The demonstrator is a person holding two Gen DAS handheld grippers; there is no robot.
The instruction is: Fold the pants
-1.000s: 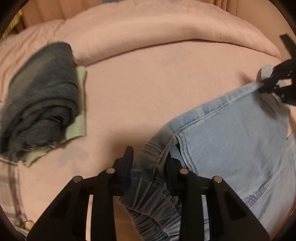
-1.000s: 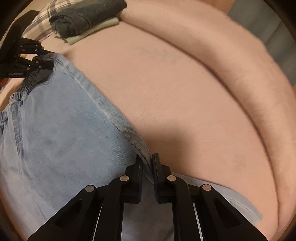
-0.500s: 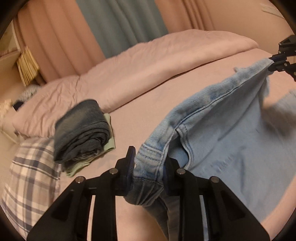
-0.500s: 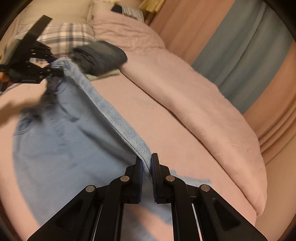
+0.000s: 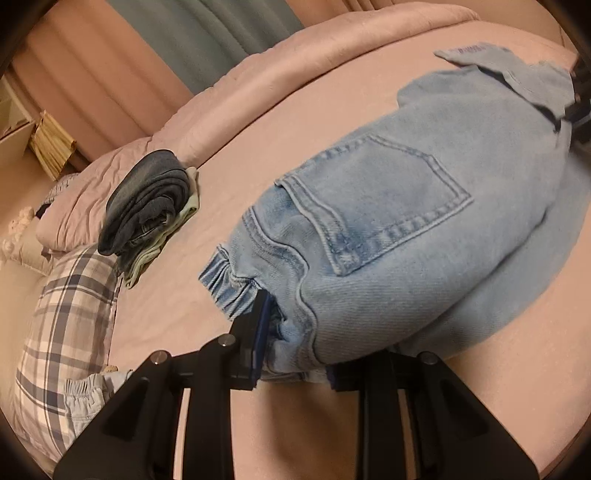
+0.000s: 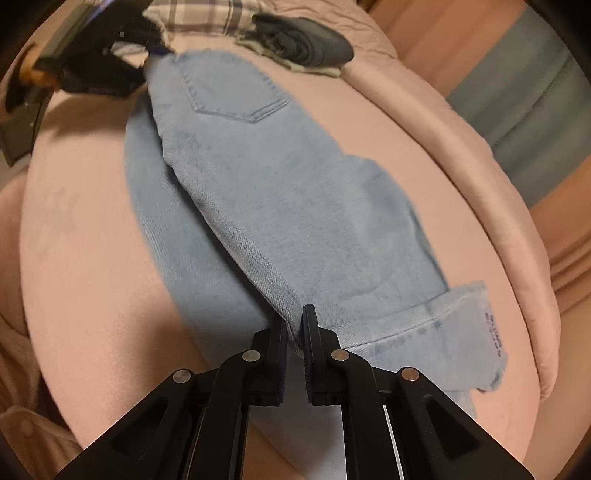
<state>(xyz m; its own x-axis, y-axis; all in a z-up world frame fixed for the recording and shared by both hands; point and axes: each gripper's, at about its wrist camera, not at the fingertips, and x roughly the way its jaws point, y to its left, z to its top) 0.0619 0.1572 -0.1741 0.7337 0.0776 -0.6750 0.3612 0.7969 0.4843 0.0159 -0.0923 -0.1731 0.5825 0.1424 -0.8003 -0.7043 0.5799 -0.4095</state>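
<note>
Pants [image 6: 288, 206] stretched between left gripper [image 5: 295, 332] and right gripper [image 6: 294, 332]

- A bed [image 5: 229, 280] covered by a smooth pink sheet.
- A pink duvet [image 5: 295, 51] bunched along the bed's far edge.
- Folded dark denim [image 5: 147, 199] stacked on a pale green folded cloth [image 5: 184, 218], near the pillows.
- A blue and white plaid pillow [image 5: 70, 321].
- Pink and grey-blue curtains [image 5: 207, 33] behind the bed.
</note>
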